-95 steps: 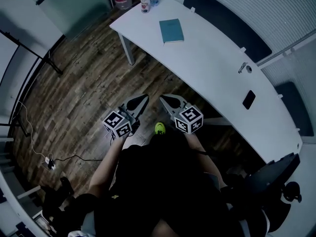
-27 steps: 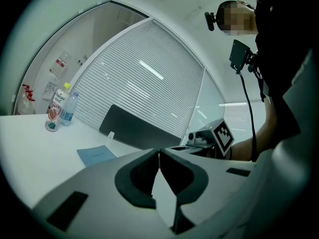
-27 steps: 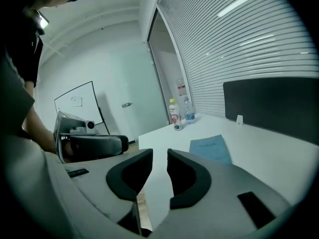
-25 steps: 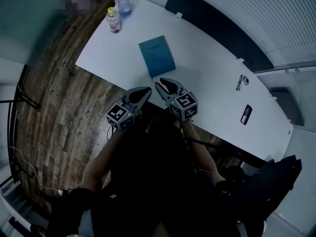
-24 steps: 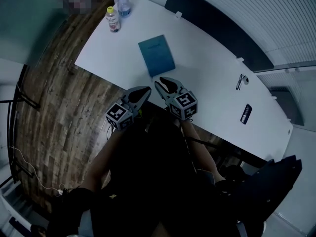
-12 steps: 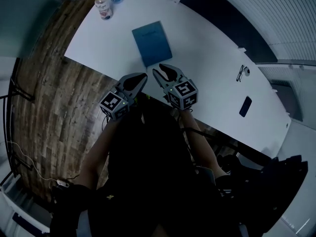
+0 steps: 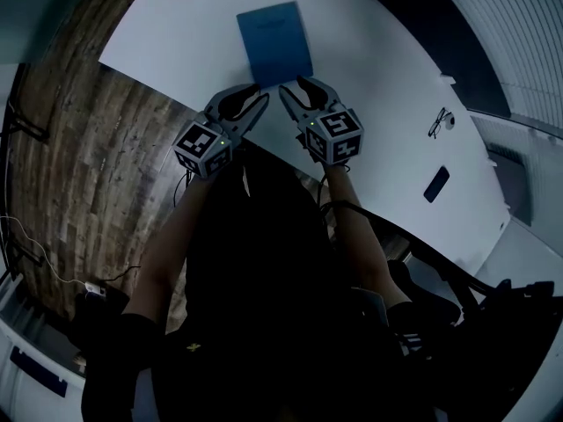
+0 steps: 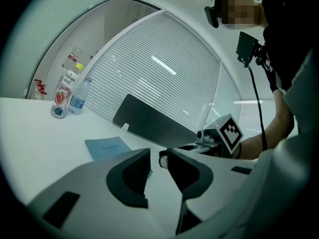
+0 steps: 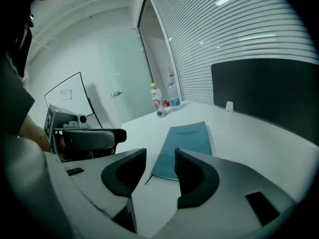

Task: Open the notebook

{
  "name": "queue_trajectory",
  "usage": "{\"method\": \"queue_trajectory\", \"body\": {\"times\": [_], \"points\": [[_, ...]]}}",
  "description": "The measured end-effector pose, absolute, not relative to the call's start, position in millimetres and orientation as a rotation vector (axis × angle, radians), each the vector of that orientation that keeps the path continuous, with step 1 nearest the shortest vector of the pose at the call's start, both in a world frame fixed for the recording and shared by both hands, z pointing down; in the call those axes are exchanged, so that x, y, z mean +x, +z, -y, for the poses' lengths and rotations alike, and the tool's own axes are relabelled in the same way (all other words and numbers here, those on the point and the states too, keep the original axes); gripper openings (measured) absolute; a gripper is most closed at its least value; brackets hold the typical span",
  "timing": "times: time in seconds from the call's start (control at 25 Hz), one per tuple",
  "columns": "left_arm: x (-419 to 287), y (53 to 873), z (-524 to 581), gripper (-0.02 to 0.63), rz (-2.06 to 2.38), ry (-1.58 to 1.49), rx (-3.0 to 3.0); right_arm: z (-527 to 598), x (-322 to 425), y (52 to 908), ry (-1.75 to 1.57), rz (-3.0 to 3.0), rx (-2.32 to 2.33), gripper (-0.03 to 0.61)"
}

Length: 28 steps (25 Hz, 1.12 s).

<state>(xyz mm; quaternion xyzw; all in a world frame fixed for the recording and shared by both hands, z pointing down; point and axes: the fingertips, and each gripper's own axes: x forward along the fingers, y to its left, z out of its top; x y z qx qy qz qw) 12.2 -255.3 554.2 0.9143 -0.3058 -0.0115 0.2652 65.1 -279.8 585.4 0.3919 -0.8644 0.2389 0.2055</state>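
White curved tabletop, dark wood-plank floor at its left side; person standing at the near edge, one gripper in each hand.

Nearest: left gripper and right gripper side by side over the tabletop's near edge, tips pointing at the notebook.
- Left gripper: jaws have just been opening and now stand a narrow gap apart. Nothing between them; only bare tabletop and the tip of the right gripper show through the gap.
- Right gripper: jaws have just been opening and stand moderately apart. No pad touches anything; the near edge of the notebook shows beyond the gap. The left gripper is level with it on the left.

Next: notebook, blue-green cover, closed, lying flat on the tabletop just ahead of both grippers' tips. In the head view the left tips are at its near-left corner, the right tips at its near-right corner. Contact with the cover: cannot tell. A thin dark strand sticks out at its near corner.

Farther: two bottles upright together at the far left end. Glasses and a dark phone well to the right. Dark panel along the back edge, slatted blinds behind.
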Motion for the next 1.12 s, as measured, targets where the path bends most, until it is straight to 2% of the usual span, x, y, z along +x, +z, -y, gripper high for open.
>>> {"method": "queue_trajectory", "body": {"times": [0.4, 0.76, 1.12], "points": [[27, 578, 266, 0.131, 0.851, -0.03, 2.411, 293, 83, 612, 0.705, 2.344, 1.108, 0.181], [37, 600, 276, 0.161, 0.889, -0.009, 2.357, 305, 104, 641, 0.786, 2.26, 1.13, 0.268], [34, 610, 281, 0.173, 0.947, -0.008, 2.319, 309, 109, 661, 0.848, 2.214, 1.078, 0.305]]}}
